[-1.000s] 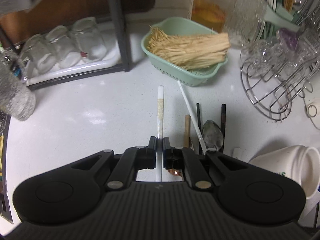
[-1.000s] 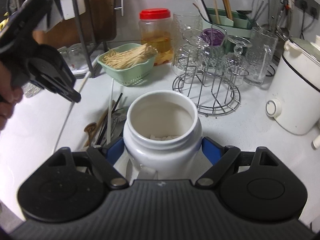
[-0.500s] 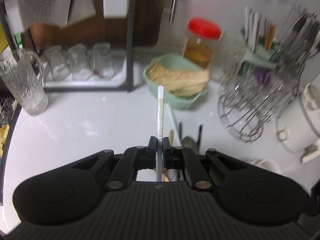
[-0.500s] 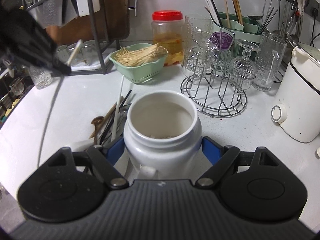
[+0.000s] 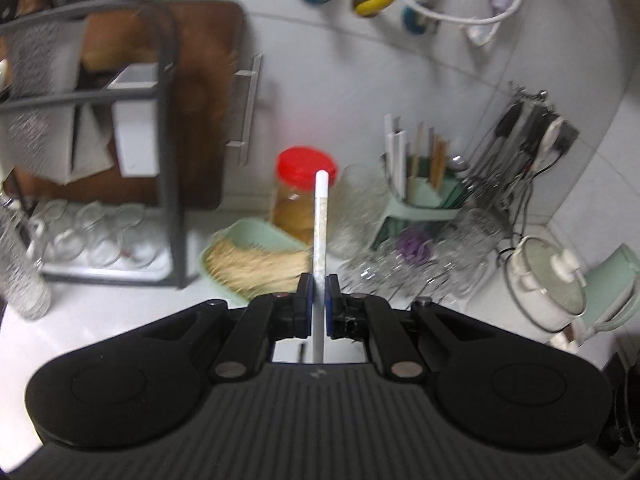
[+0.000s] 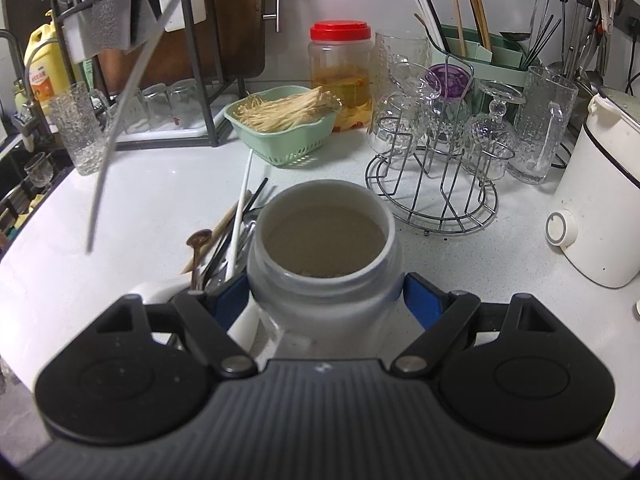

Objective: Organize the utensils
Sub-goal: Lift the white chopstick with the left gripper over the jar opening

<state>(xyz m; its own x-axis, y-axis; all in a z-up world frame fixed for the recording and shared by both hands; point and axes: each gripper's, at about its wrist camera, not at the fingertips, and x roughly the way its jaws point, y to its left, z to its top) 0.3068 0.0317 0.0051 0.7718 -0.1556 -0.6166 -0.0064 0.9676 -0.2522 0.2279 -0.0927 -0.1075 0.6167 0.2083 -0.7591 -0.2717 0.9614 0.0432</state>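
Observation:
My left gripper [image 5: 318,288] is shut on a white chopstick [image 5: 321,216] that sticks up past its pads, raised high above the counter. From the right wrist view that same chopstick [image 6: 120,120] hangs slanted in the air at the upper left, its lower tip over the counter. My right gripper [image 6: 328,300] is shut on a white ceramic jar [image 6: 324,256] standing upright with its mouth open. To the left of the jar lies a pile of utensils [image 6: 224,240]: another white chopstick, dark chopsticks, wooden ones and spoons.
A green basket of noodles [image 6: 286,128] and a red-lidded jar [image 6: 340,72] stand behind. A wire glass rack [image 6: 436,168] sits to the right, a green utensil holder [image 6: 480,56] behind it, a white cooker [image 6: 600,200] far right, a dish rack [image 6: 160,92] at left.
My left gripper has risen well above the counter with the white chopstick and tilted upward. The right gripper and the jar have stayed where they were.

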